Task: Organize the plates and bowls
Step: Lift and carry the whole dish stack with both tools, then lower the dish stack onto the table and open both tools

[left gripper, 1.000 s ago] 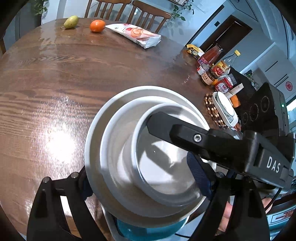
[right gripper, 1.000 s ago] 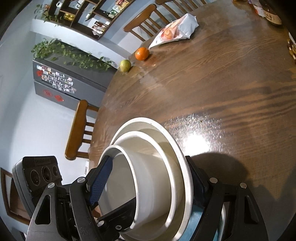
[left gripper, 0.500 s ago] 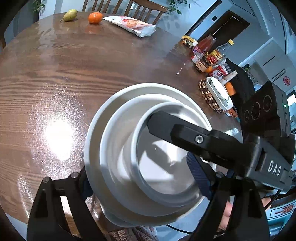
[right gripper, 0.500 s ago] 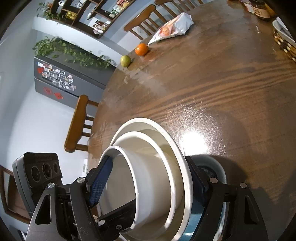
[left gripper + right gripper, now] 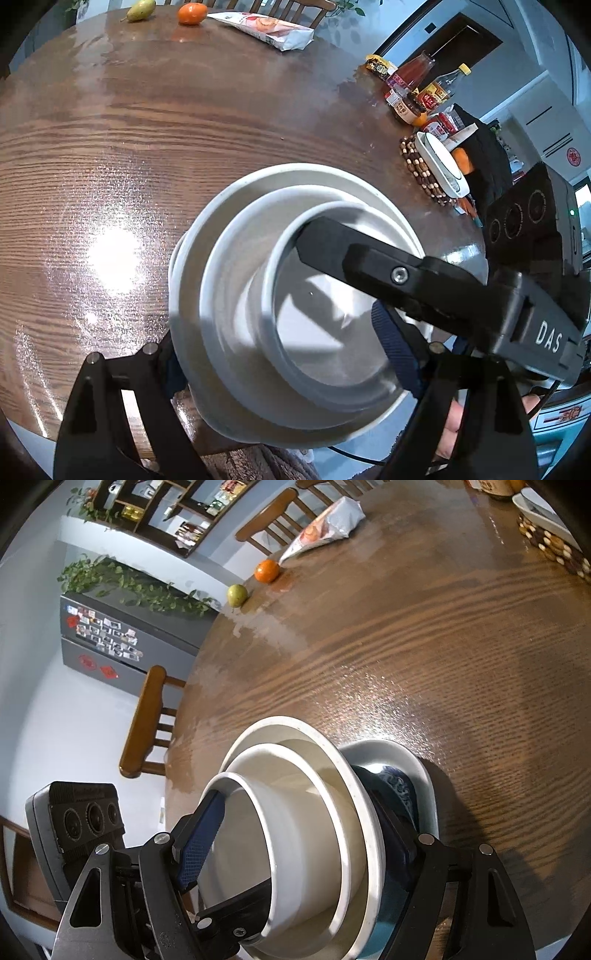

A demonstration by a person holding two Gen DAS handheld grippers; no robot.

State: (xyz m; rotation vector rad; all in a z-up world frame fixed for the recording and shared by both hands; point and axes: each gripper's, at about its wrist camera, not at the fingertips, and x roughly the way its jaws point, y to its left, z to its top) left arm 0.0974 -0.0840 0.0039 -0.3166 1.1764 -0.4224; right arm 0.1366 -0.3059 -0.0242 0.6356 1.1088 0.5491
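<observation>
A stack of nested white bowls (image 5: 236, 295) (image 5: 295, 812) is held tilted between both grippers over the near edge of the round wooden table (image 5: 147, 129). My left gripper (image 5: 288, 350) is shut on the stack, one finger under it and one inside the innermost bowl. My right gripper (image 5: 295, 842) is shut on the same stack, with a blue pad (image 5: 201, 843) inside the inner bowl. In the right wrist view a blue patterned bowl (image 5: 397, 790) sits in a white plate (image 5: 413, 760) under the stack on the table.
A pear (image 5: 140, 9), an orange (image 5: 191, 14) and a snack bag (image 5: 266, 29) lie at the far edge. Bottles and jars (image 5: 413, 96) and a white dish on a beaded mat (image 5: 439, 166) stand at the right. Wooden chairs (image 5: 147, 723) surround the table.
Both grippers have carried the bowl stack back toward the near edge of the table and a little higher. The white plate and blue bowl below now show more.
</observation>
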